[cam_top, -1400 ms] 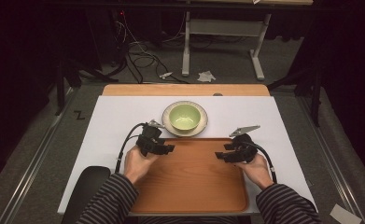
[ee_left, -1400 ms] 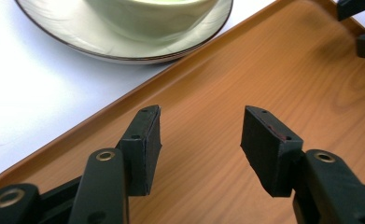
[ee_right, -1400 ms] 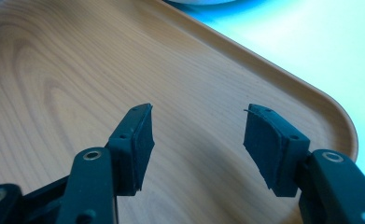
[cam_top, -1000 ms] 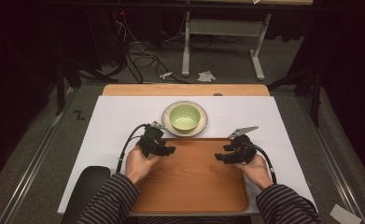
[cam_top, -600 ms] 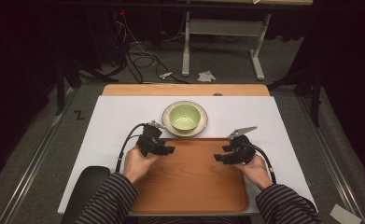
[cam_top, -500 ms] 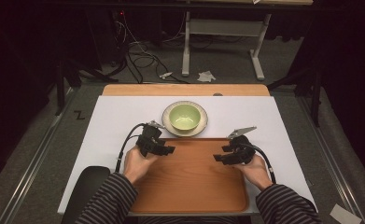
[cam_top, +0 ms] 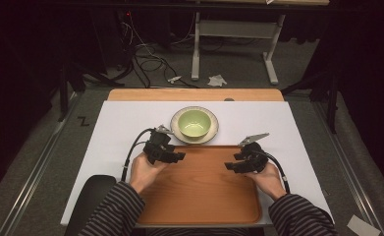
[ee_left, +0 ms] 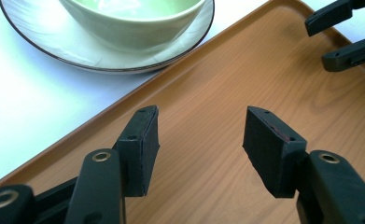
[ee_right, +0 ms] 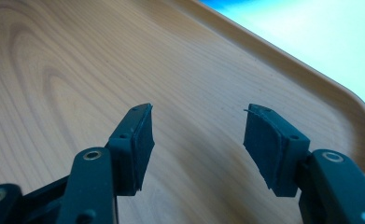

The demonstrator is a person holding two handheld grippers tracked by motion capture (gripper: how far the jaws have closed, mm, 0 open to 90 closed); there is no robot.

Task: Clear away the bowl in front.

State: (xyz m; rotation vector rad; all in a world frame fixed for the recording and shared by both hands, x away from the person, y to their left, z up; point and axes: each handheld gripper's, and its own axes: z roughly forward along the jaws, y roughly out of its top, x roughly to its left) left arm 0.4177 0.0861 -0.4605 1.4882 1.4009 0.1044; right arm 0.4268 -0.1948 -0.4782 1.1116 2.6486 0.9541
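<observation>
A wooden tray (cam_top: 199,191) lies on the white table cover in front of the person. Just past its far edge stands a green bowl (cam_top: 195,123) on a pale plate (cam_top: 178,132). My left gripper (cam_top: 178,156) hovers over the tray's far left corner, open, nothing between its jaws. My right gripper (cam_top: 229,167) hangs over the tray's right side, open and empty too. In the left gripper view my open gripper (ee_left: 199,135) faces the tray (ee_left: 217,84), with the bowl (ee_left: 129,18) on its plate (ee_left: 77,46) beyond the rim and the right gripper's jaws at the top right. The right gripper view has my open gripper (ee_right: 196,135) over bare tray wood (ee_right: 54,70).
The white cover (cam_top: 125,123) reaches the table's sides, with a strip of bare wood table (cam_top: 194,94) at the far edge. A dark chair back (cam_top: 94,196) sits at the near left. Beyond the table are cables, desk legs and crumpled paper on the floor.
Both grippers have drifted very slightly; otherwise nothing has visibly changed.
</observation>
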